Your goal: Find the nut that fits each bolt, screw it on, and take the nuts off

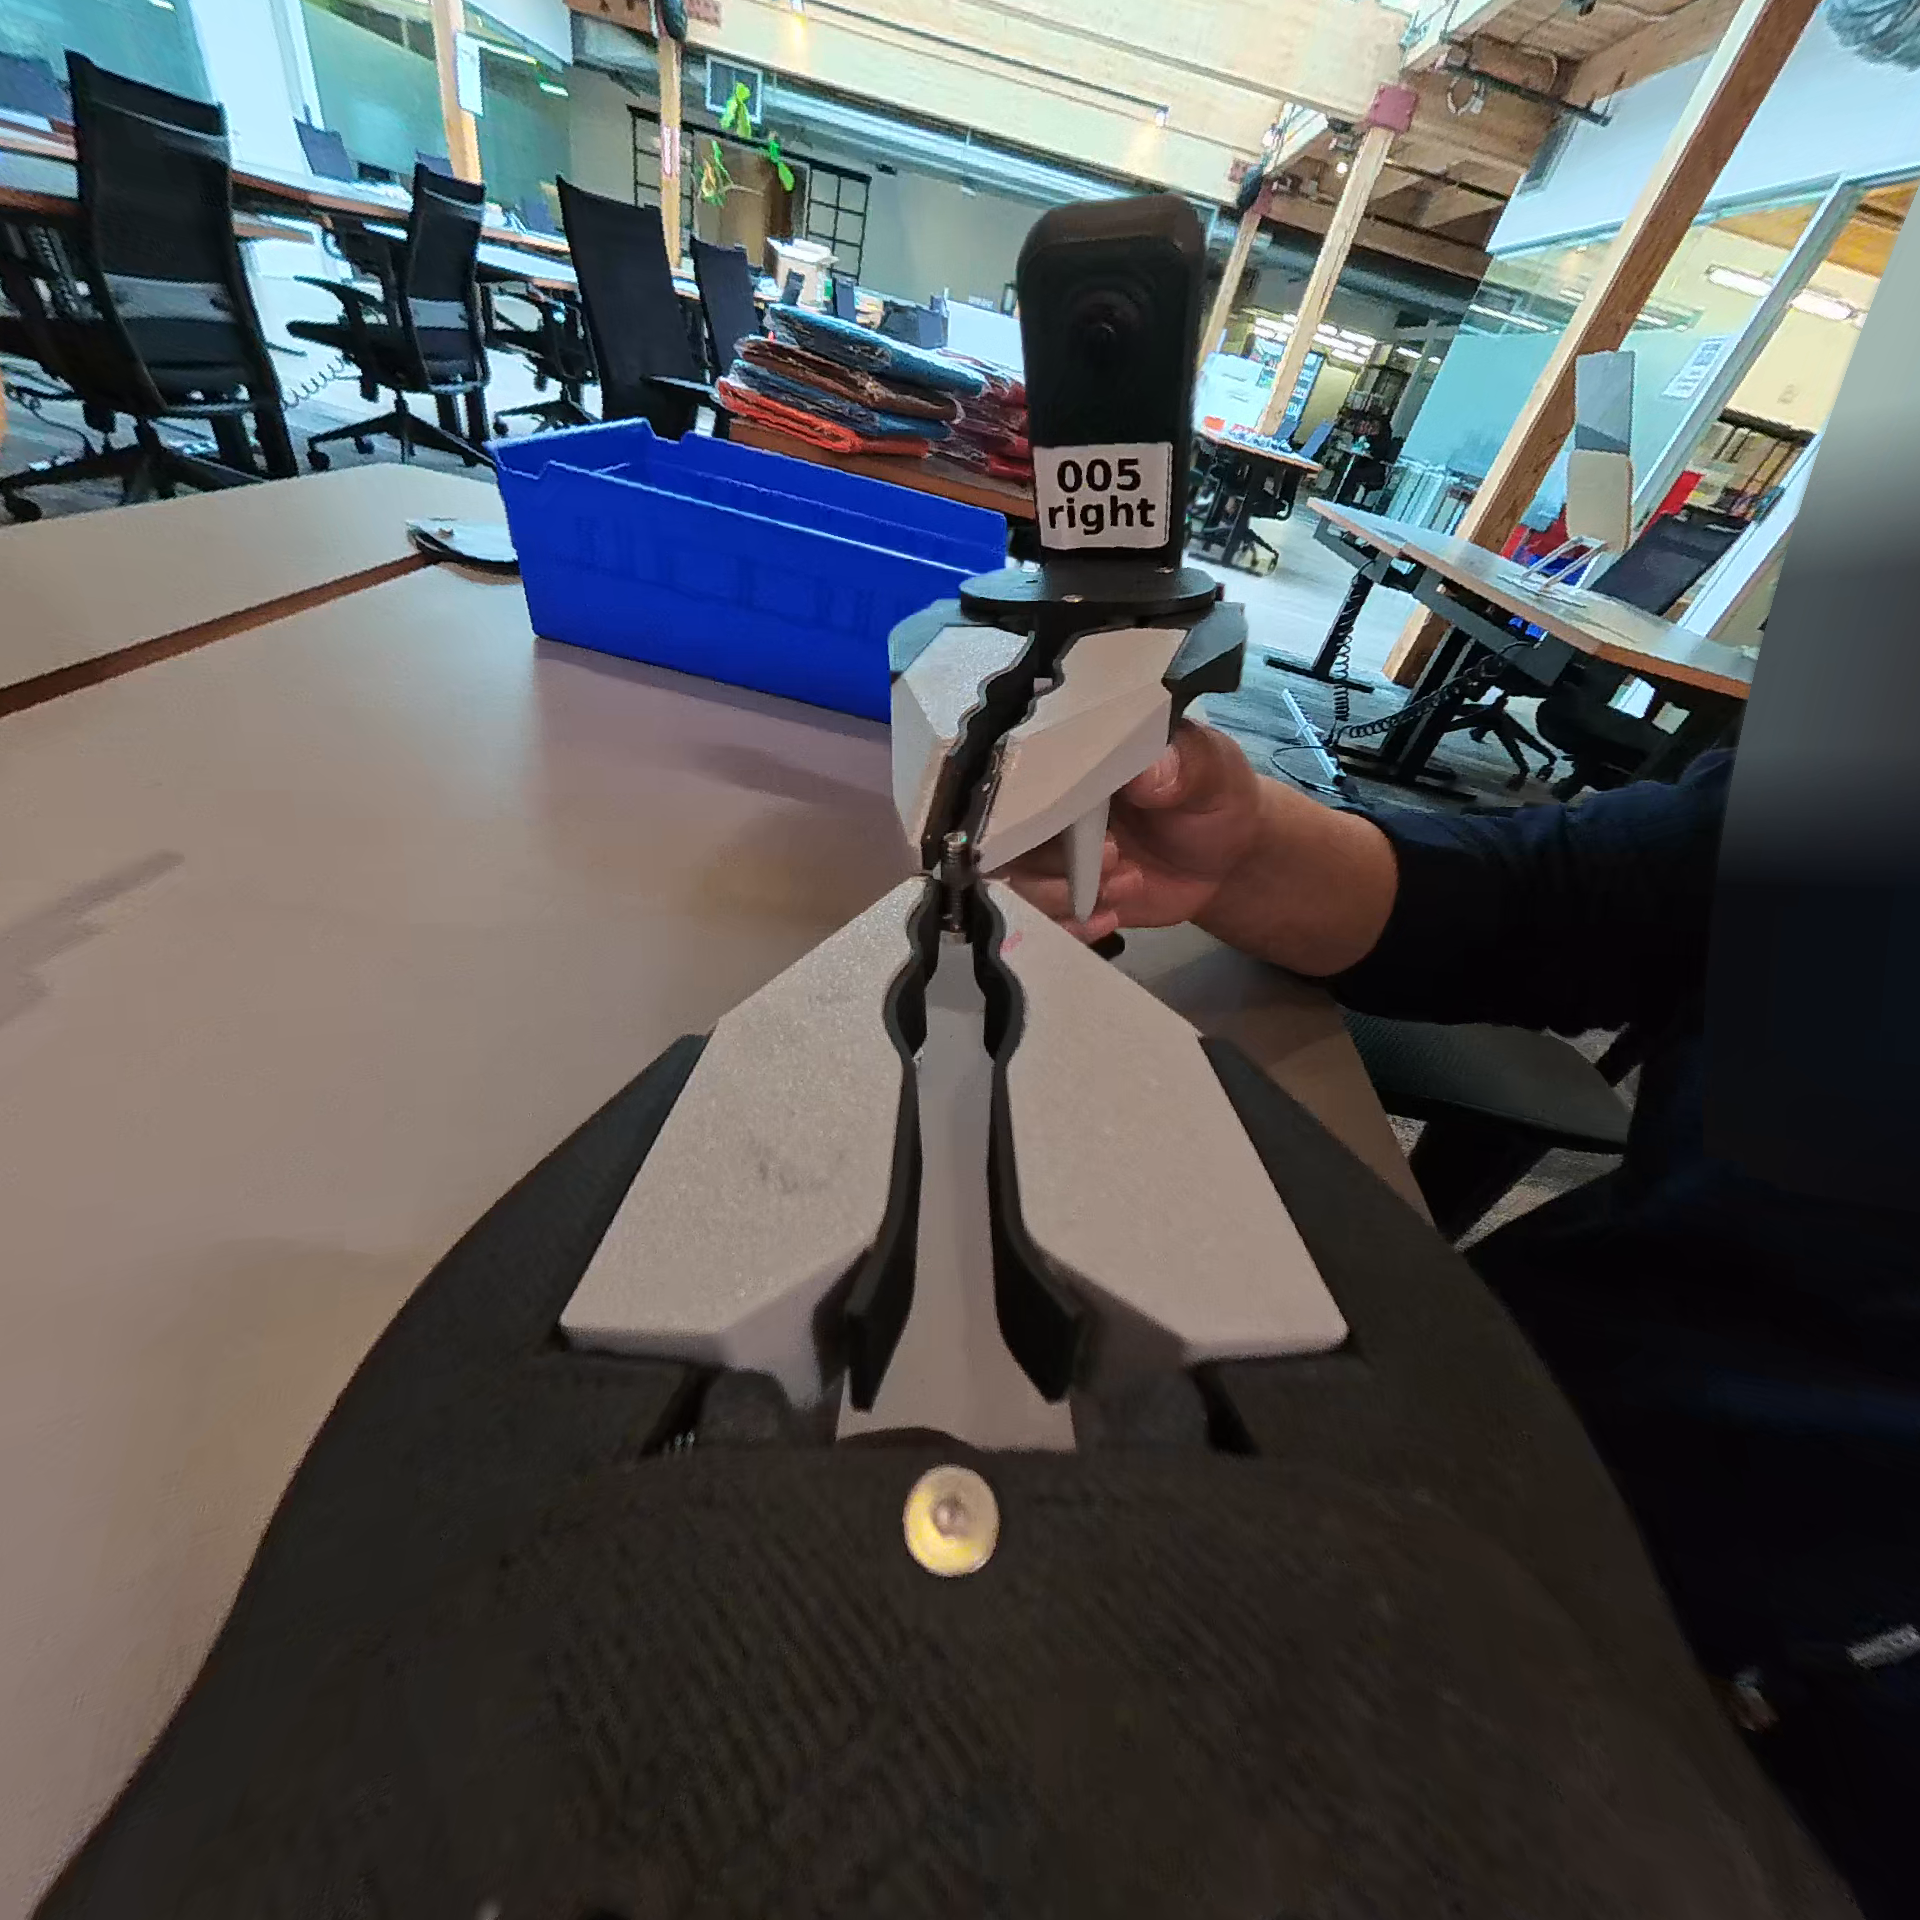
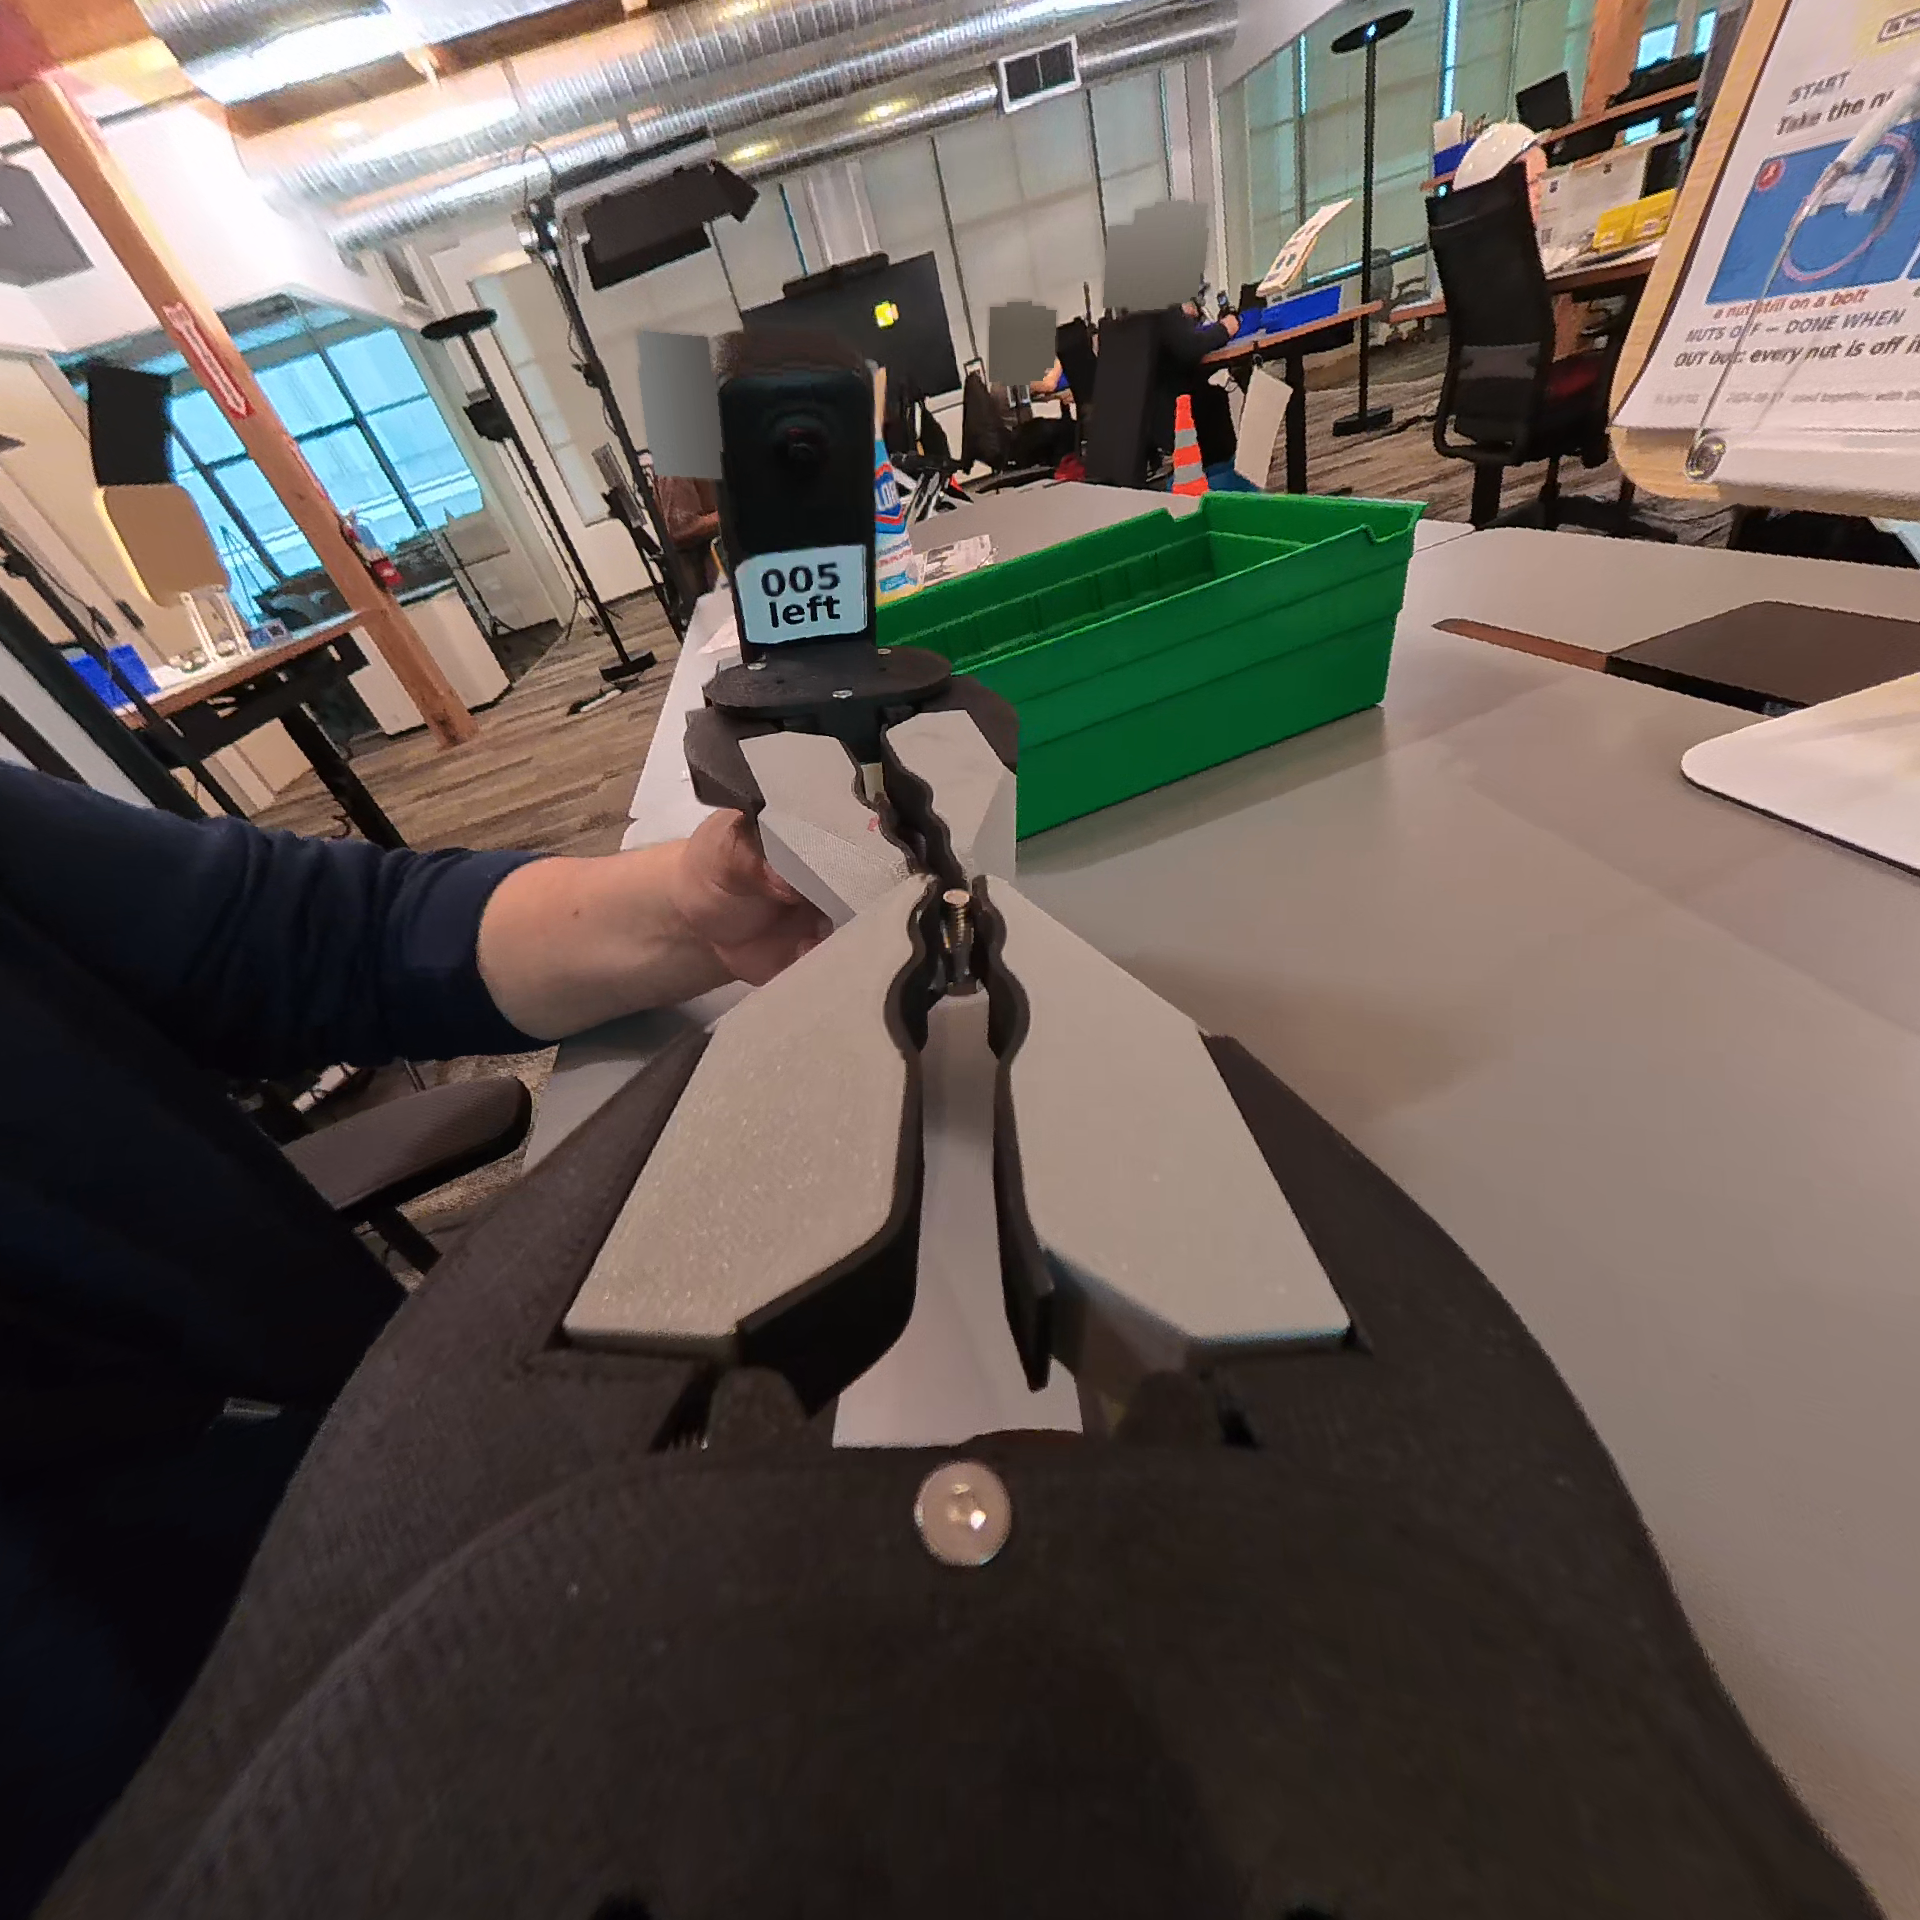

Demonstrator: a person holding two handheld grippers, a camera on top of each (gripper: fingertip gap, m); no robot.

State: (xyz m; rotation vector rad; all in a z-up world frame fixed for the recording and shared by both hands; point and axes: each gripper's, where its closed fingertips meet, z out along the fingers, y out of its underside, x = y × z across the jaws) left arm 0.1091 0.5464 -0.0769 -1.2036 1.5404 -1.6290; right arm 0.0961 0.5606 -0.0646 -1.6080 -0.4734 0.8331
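Evidently mid-threading: at frame centre the right gripper [image 2: 956, 920] pinches the bolt [image 2: 957, 940], the left gripper [image 1: 954, 909] clamps narrowly on its far end, perhaps the nut. Next, probably a careful twist.

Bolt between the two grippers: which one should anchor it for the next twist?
Right, probably. The right gripper has the bolt lying lengthwise between its pads, well seated. The left gripper pinches only a threaded end at its very fingertips, so it looks freer to re-grip and turn.
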